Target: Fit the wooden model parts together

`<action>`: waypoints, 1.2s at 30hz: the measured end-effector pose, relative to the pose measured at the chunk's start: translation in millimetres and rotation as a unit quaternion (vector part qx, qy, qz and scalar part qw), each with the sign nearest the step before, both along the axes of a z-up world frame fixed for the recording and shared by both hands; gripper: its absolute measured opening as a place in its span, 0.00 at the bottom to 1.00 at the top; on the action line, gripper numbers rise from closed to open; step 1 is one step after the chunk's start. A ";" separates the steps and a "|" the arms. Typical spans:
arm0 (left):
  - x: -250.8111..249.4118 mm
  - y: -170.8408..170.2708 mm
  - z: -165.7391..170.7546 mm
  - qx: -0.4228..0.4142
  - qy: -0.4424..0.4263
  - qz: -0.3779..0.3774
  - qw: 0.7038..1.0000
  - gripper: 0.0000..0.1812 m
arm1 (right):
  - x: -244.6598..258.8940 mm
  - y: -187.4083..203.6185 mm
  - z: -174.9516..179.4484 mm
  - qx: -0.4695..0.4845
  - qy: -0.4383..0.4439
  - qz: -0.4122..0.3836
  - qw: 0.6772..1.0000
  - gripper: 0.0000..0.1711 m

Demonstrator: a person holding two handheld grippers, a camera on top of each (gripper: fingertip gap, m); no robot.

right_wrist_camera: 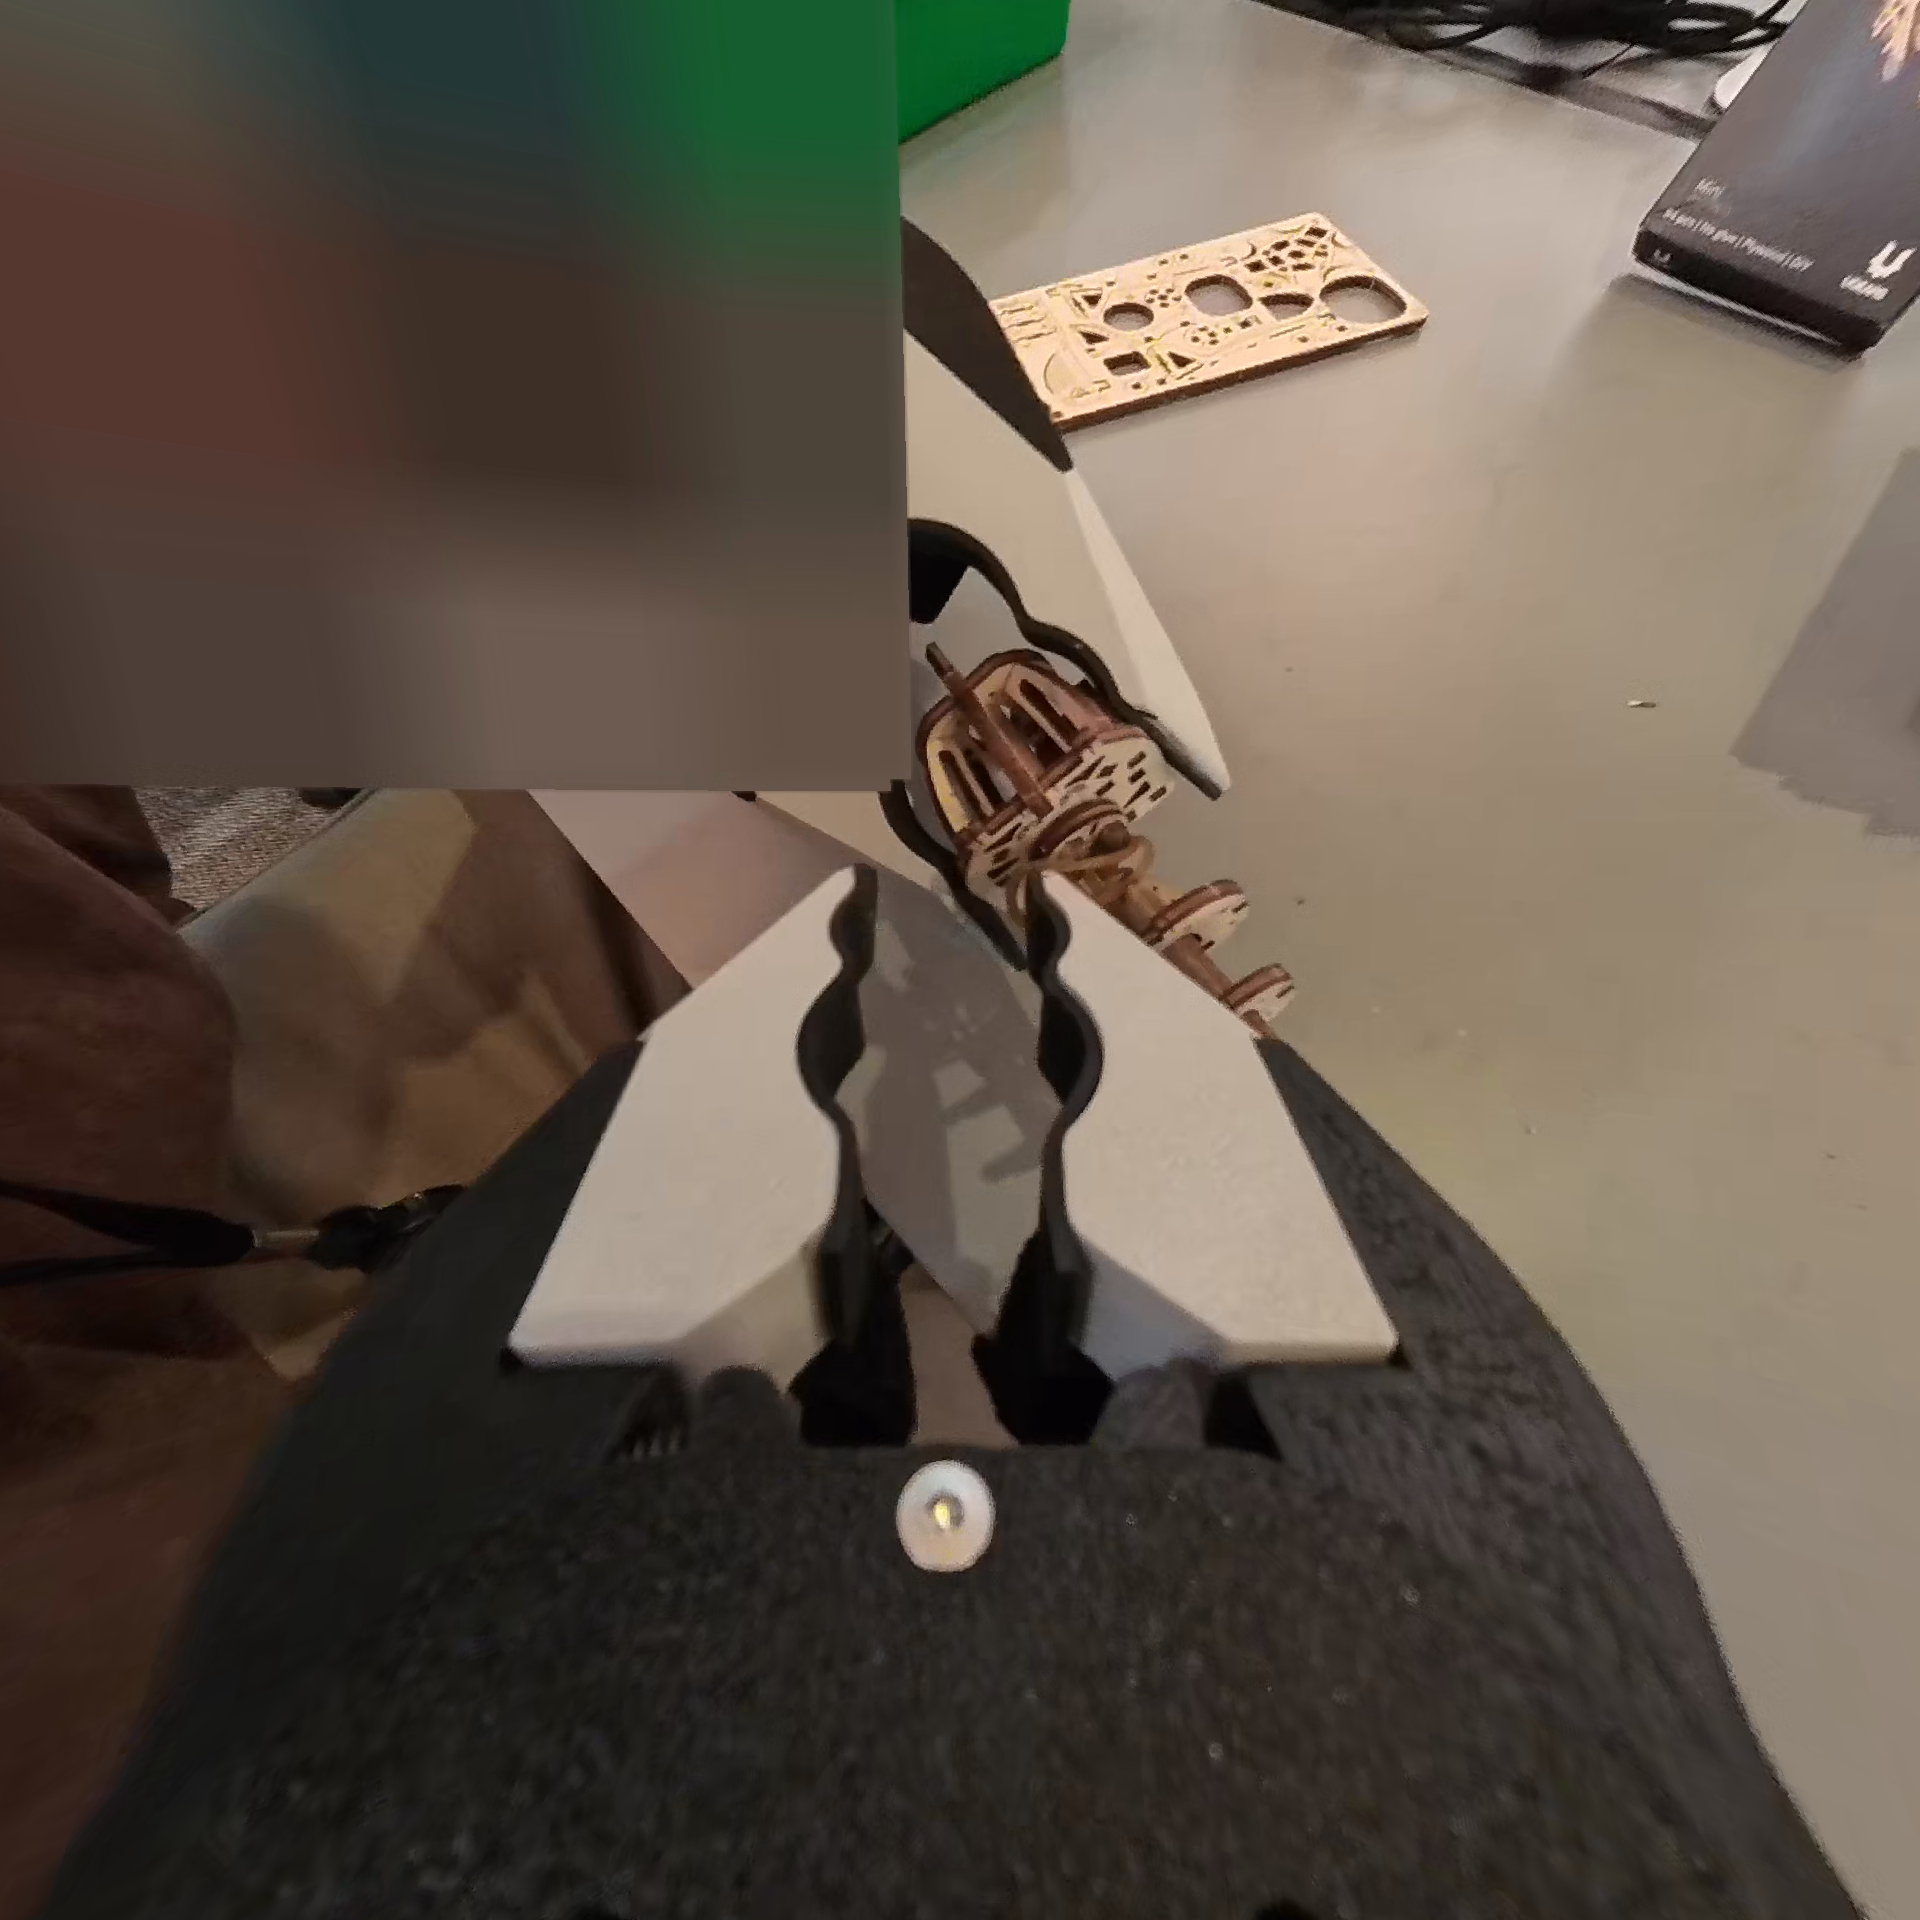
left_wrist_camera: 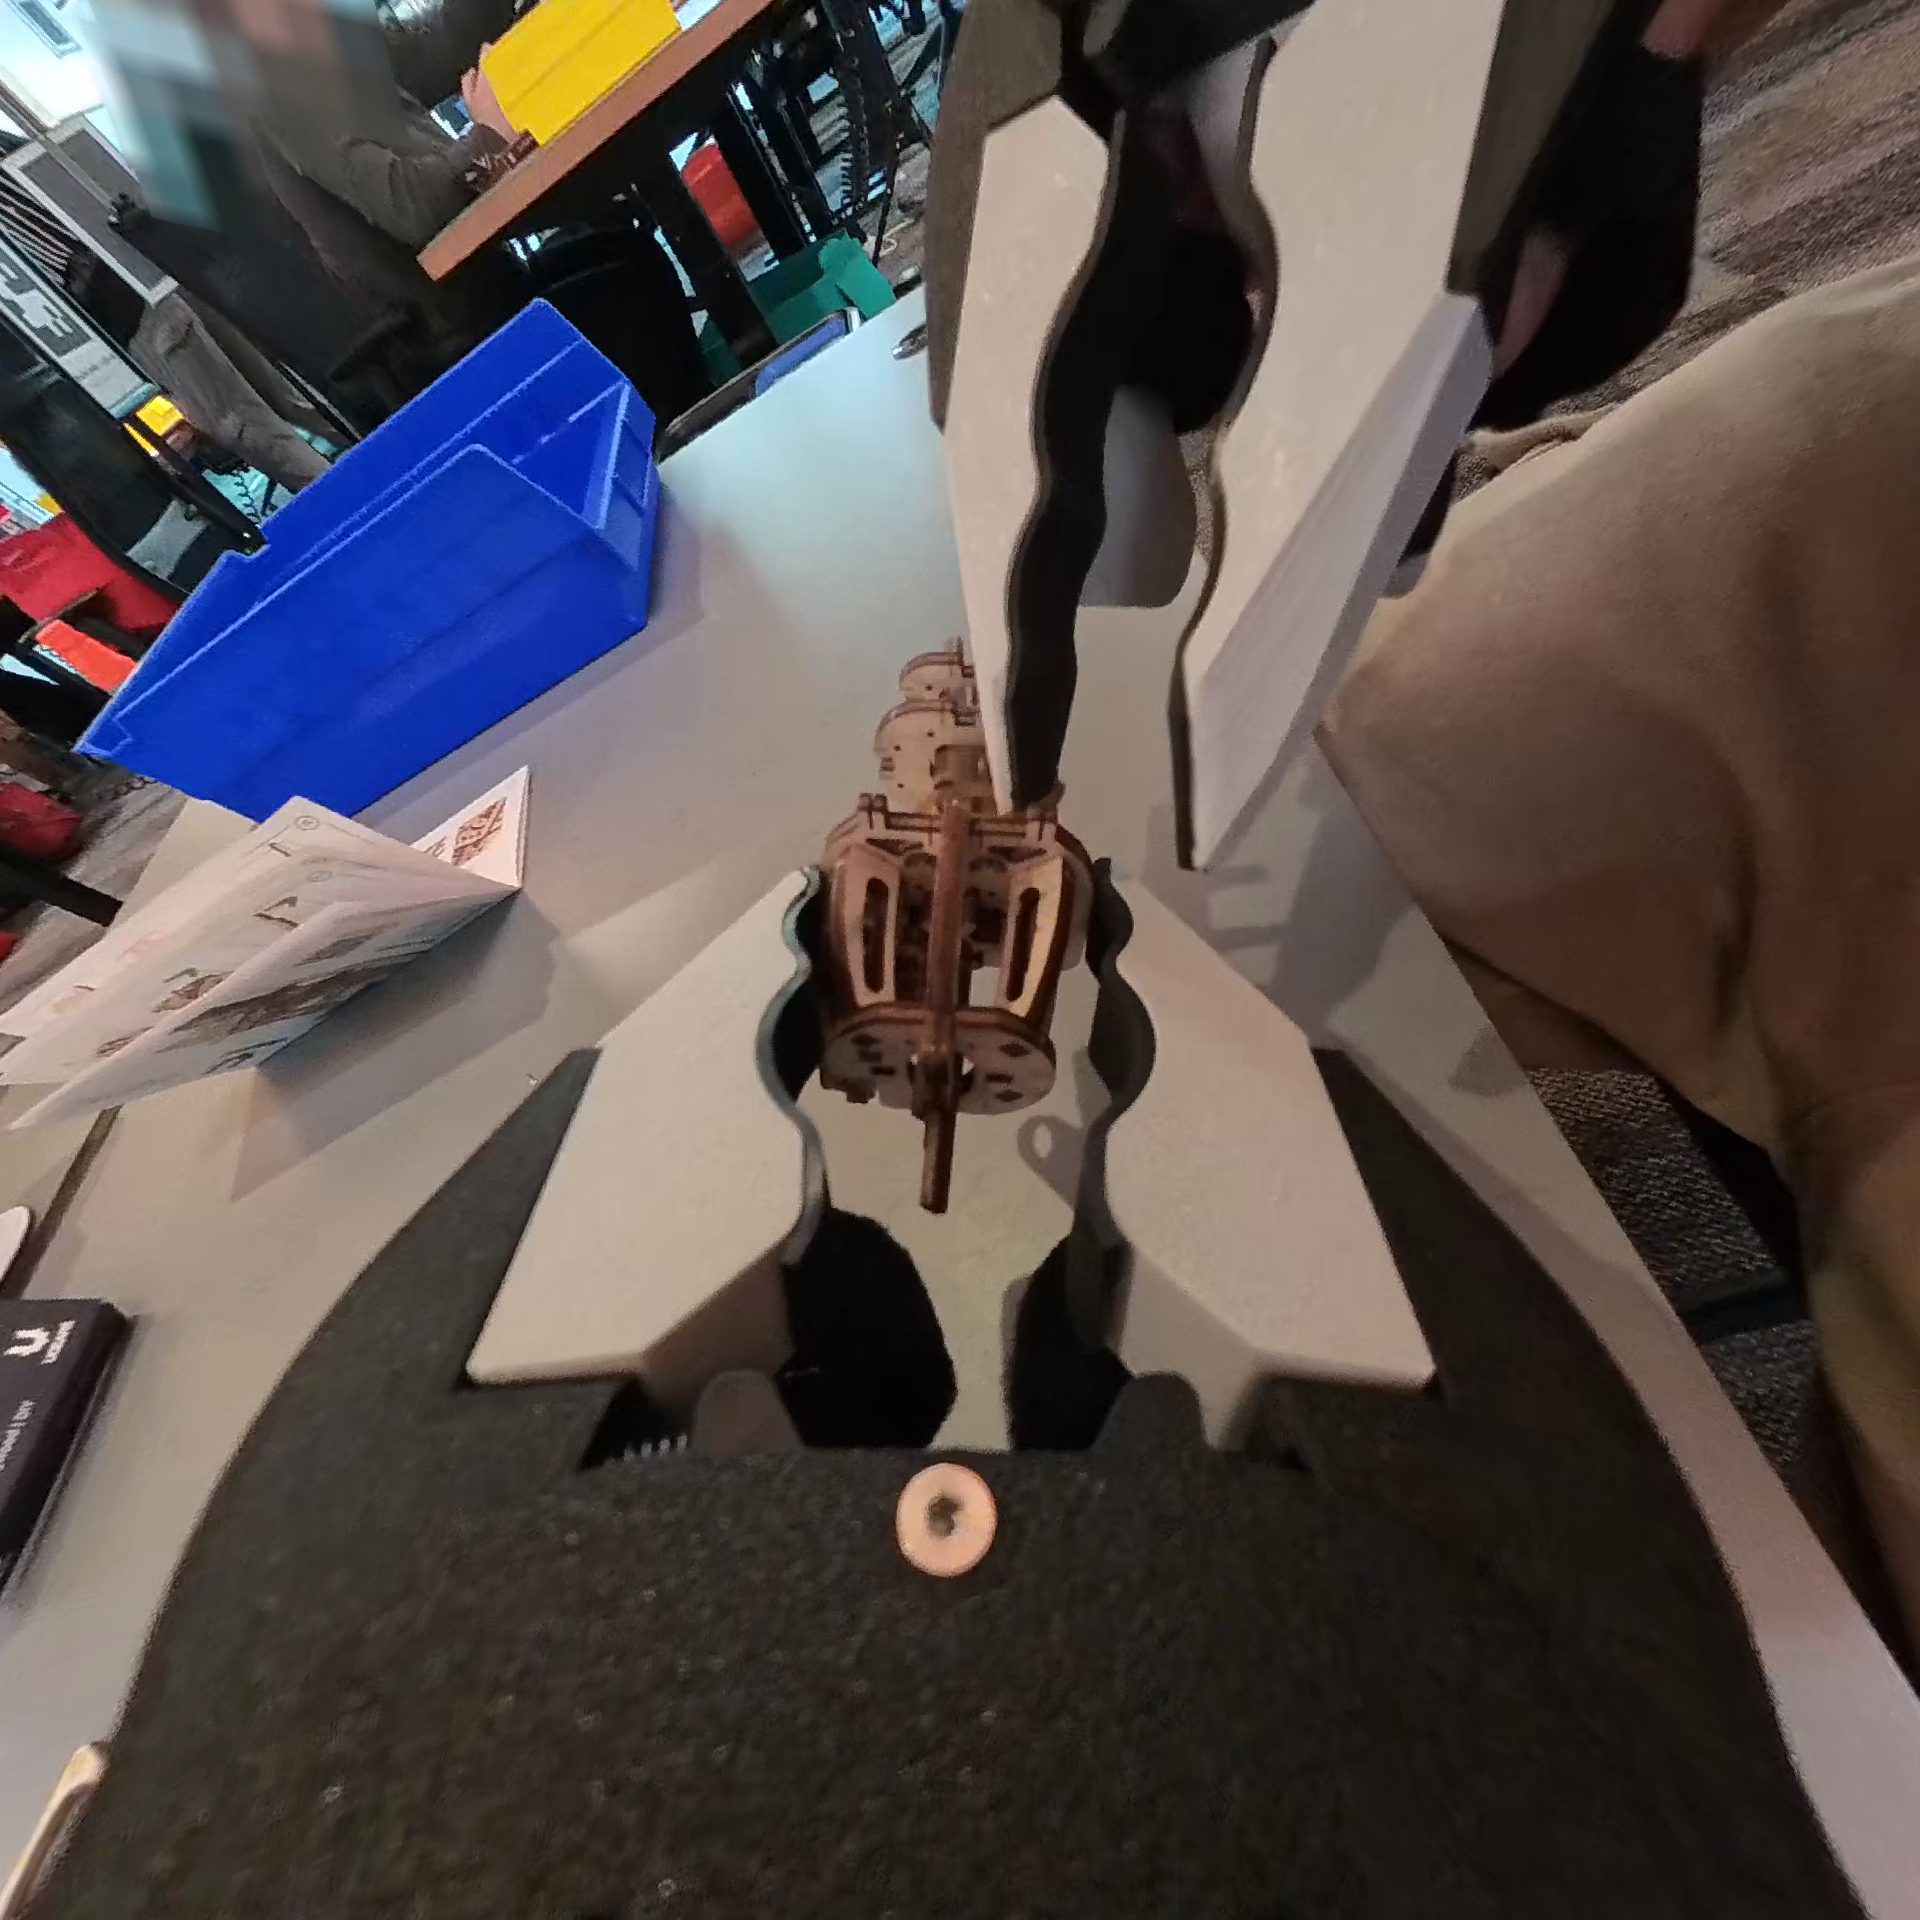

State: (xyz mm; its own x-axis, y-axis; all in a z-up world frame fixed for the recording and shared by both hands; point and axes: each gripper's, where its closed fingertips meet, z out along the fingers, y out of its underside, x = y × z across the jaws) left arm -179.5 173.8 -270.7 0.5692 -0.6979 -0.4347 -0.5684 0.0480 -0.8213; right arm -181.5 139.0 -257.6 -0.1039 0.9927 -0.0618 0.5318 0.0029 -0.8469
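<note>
Left gripper (left_wrist_camera: 951, 935) jaws clamped on wooden model (left_wrist_camera: 940, 935), right gripper (right_wrist_camera: 951, 904) jaws narrowly parted, apparently empty, touching it; hard push could snap thin ply.

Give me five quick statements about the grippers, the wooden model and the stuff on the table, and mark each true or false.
1. The left gripper is shut on the wooden model. True.
2. The right gripper clamps the model between both fingers. False: its jaws stand apart, and only one fingertip meets the model near the rubber band.
3. The blue bin sits on the table. True.
4. The parts sheet is standing on its edge. False: it lies flat on the table.
5. The booklet is inside the bin. False: it lies open on the table beside the bin.
</note>
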 end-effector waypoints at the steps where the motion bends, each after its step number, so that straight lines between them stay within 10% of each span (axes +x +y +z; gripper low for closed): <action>1: -0.1 -0.1 0.6 0.002 0.000 0.000 1.000 0.26 | -0.3 0.4 0.8 0.007 0.002 -0.001 1.000 0.16; 36: -2.8 3.4 -9.1 0.123 0.151 0.027 0.980 0.26 | 5.5 -8.8 -20.9 0.030 -0.022 -0.085 0.996 0.28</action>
State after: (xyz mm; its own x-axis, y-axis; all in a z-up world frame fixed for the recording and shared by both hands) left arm -182.3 177.2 -279.8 0.4221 -0.5230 -0.7405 -0.7910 0.1866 -0.5827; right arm -176.0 130.2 -278.5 0.0678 0.9977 -0.0023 0.5656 -0.0404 -0.8237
